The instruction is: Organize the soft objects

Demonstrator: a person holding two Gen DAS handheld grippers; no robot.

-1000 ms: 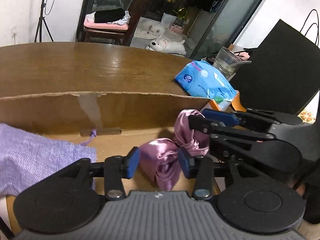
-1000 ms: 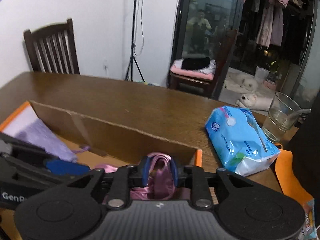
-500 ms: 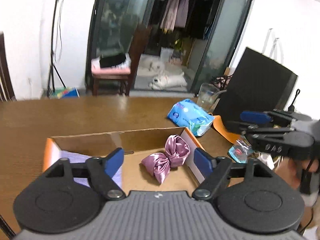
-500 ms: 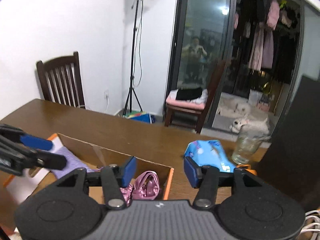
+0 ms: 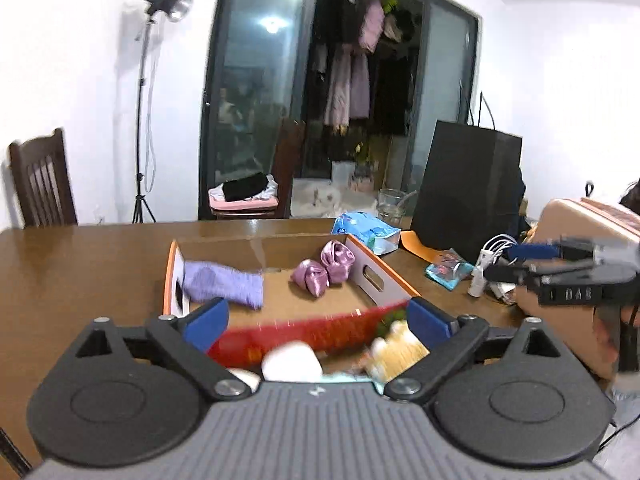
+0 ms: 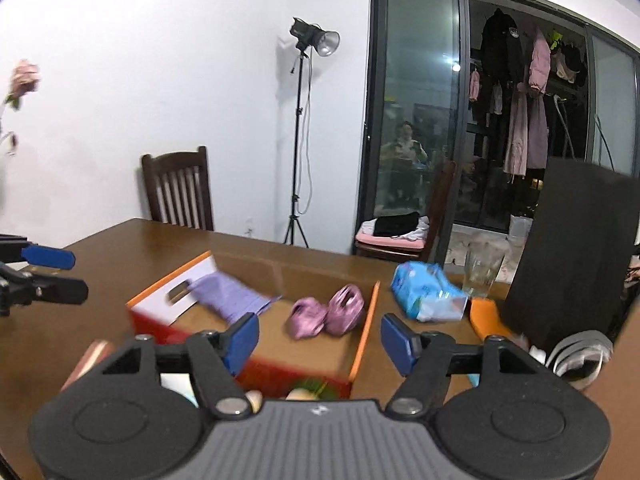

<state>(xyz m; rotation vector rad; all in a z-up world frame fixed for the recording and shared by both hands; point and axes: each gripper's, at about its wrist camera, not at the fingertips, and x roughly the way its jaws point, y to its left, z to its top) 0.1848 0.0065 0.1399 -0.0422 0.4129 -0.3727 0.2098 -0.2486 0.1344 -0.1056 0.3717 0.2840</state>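
satin, that is what the pink bundle (image 5: 323, 266) looks like, a knotted, shiny lump lying toward the right end of the cardboard box (image 5: 374, 276) on the wooden table (image 5: 80, 256). at the other end of the same box lies a lilac knit cloth (image 5: 224, 285), well apart from the bundle. both grippers stand back from the box with nothing between their blue pads. the left gripper (image 5: 318, 322) is spread very wide and the right gripper (image 6: 318, 340) somewhat less; both sets of jaws have just been opening, and the frames show them empty.

i would judge the bundle light, floppy and slippery, so a pinch on a smooth puffed side may slide off. the tight waist where the two lobes meet looks the surest place to take it. the lilac cloth seems rougher and easy to grip anywhere, though it would droop and trail. blurred things lie in front of the box, something white and something yellow; i cannot tell what they are. a blue tissue pack (image 6: 426, 296) and a glass (image 6: 482, 270) stand just beyond the box.
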